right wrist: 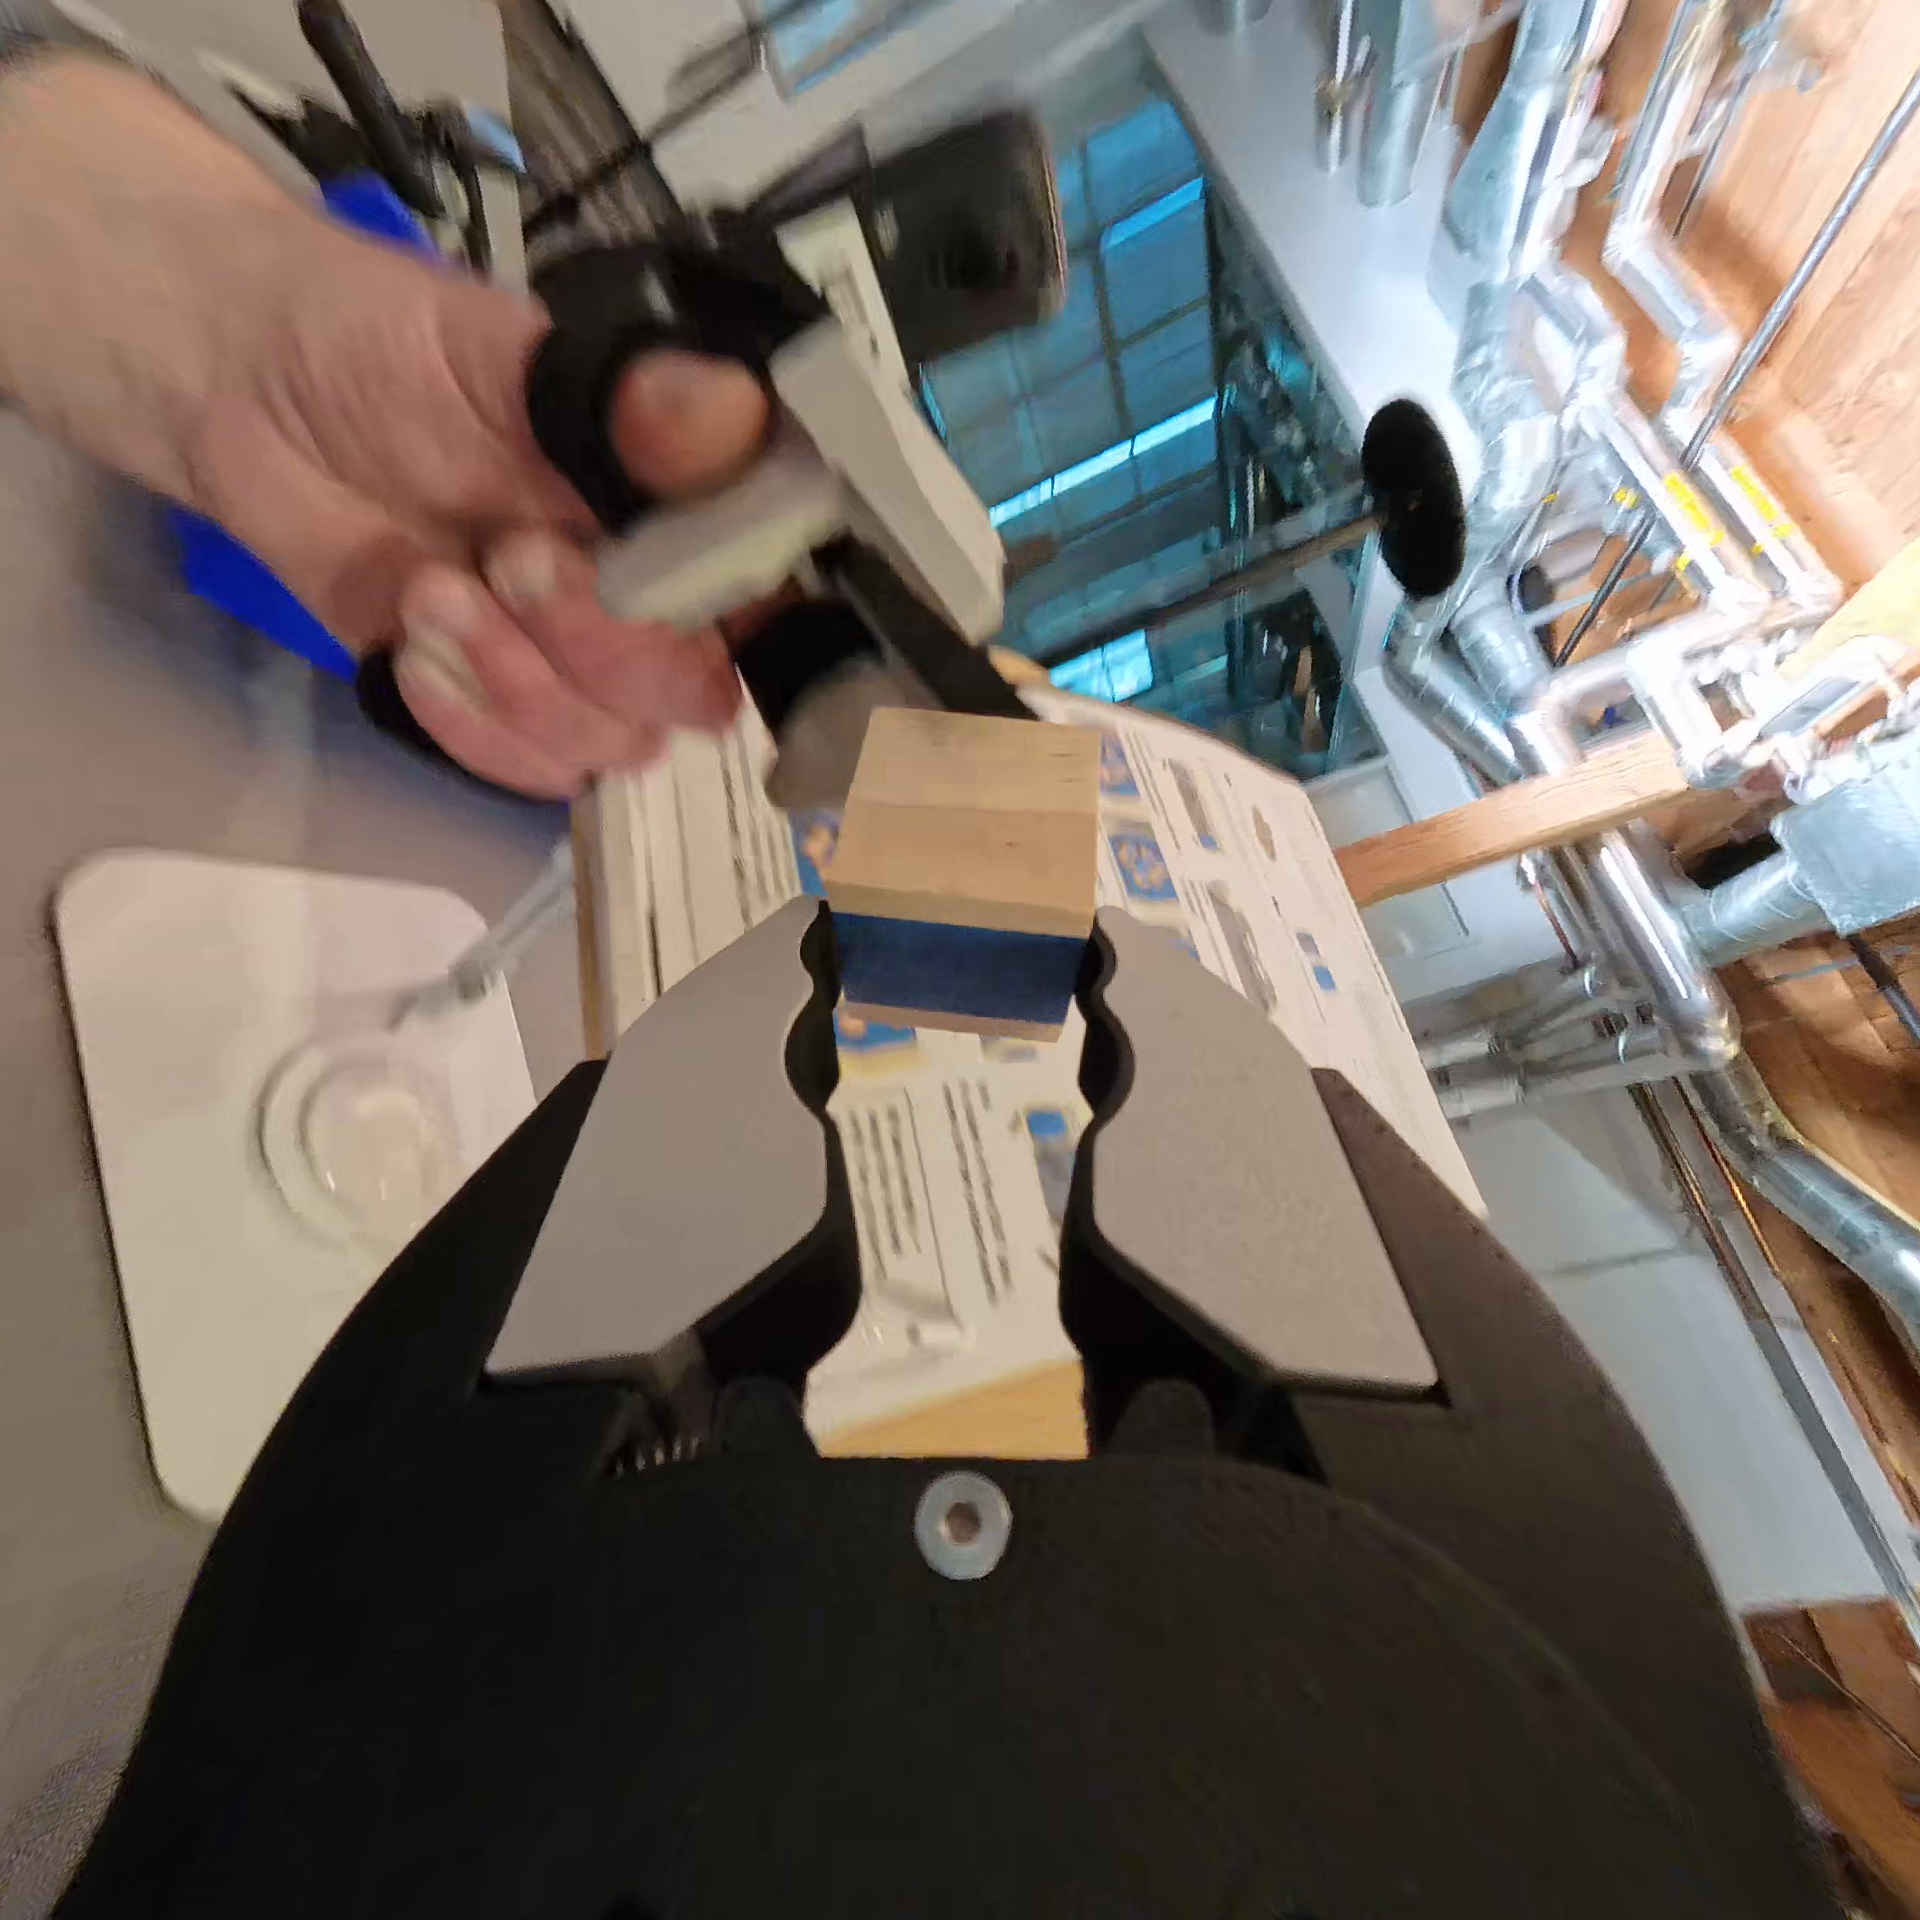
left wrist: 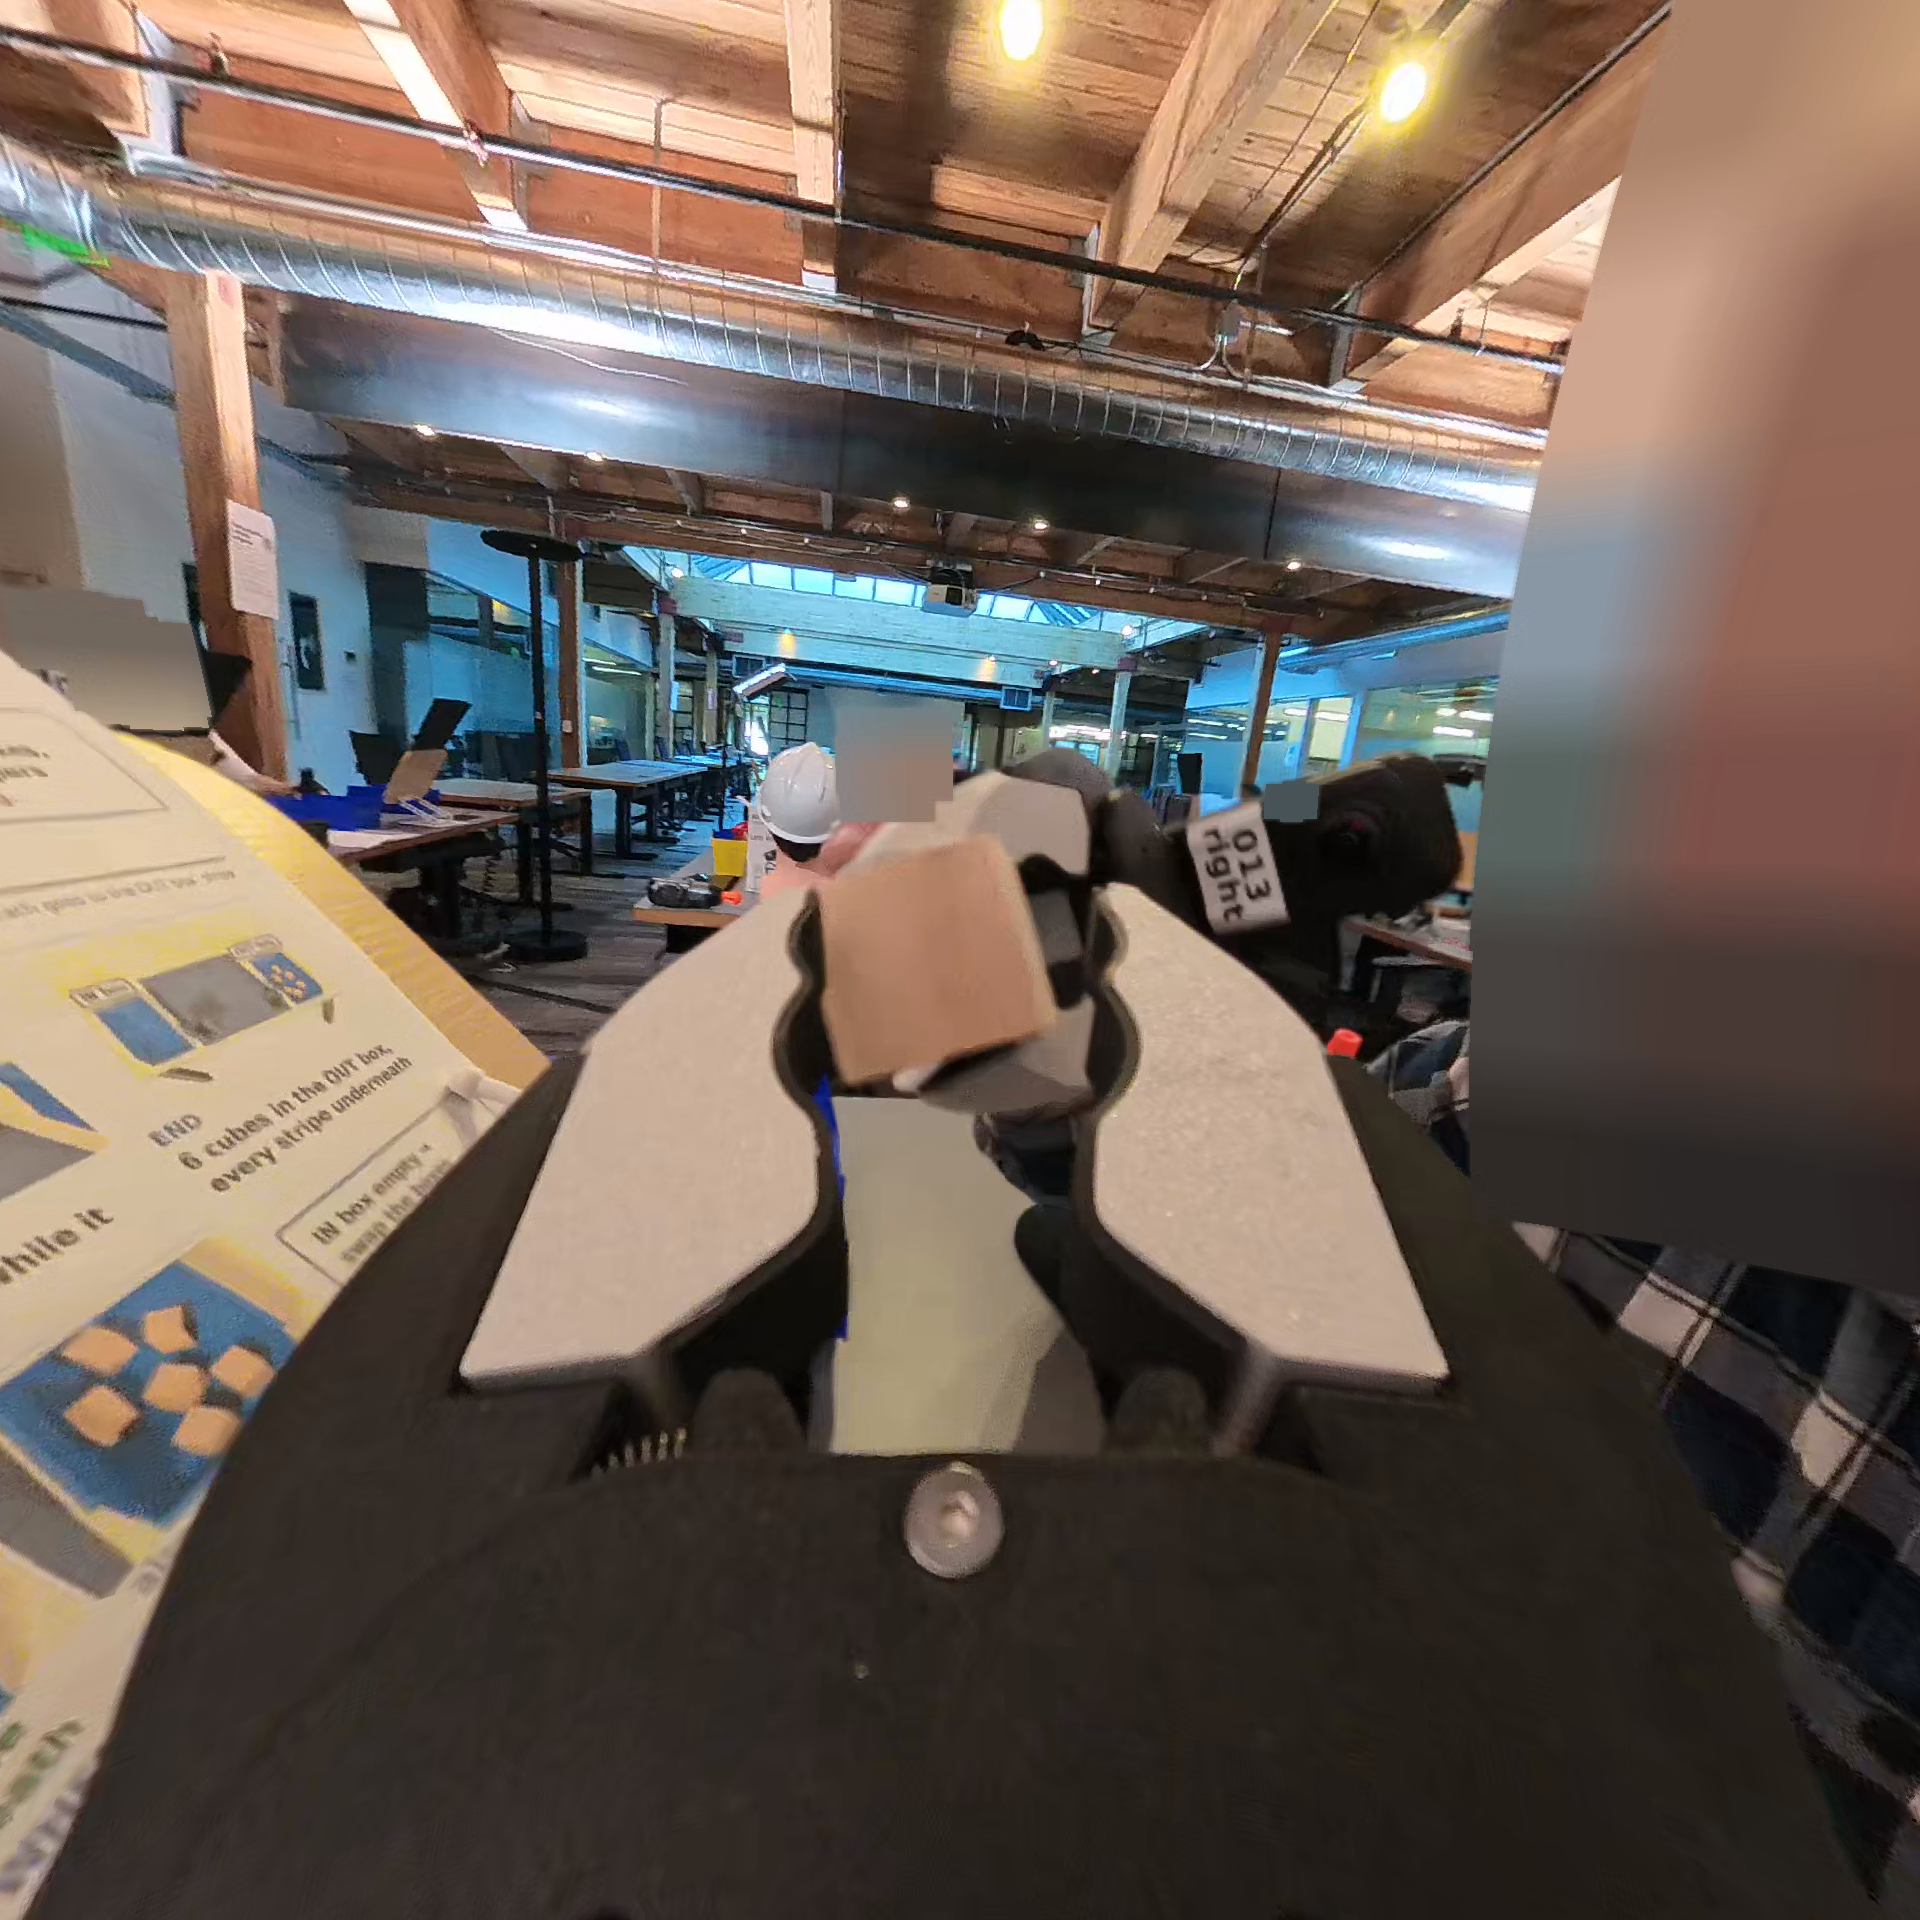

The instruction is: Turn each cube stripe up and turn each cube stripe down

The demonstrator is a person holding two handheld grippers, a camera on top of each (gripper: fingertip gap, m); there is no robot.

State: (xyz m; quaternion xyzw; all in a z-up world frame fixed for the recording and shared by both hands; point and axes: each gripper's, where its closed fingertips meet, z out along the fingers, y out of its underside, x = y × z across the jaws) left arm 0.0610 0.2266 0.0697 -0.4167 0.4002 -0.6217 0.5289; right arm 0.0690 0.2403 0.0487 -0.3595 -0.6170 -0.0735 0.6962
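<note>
I held the striped cube (right wrist: 961, 914) clamped in the right gripper (right wrist: 961, 966), blue stripe (right wrist: 956, 971) facing its camera, while the left gripper (left wrist: 951, 977) stood open around it

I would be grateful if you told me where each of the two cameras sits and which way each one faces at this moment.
Left wrist view: on the left gripper, facing level across an open workspace toward tables and the wooden ceiling; its grey fingers flank the wooden cube; a plaid sleeve shows.
Right wrist view: on the right gripper, rolled sideways, facing the instruction sheet; its pads press the cube at the blue stripe; a hand shows.
Shared: the cube, the sheet, each other's gripper.
</note>
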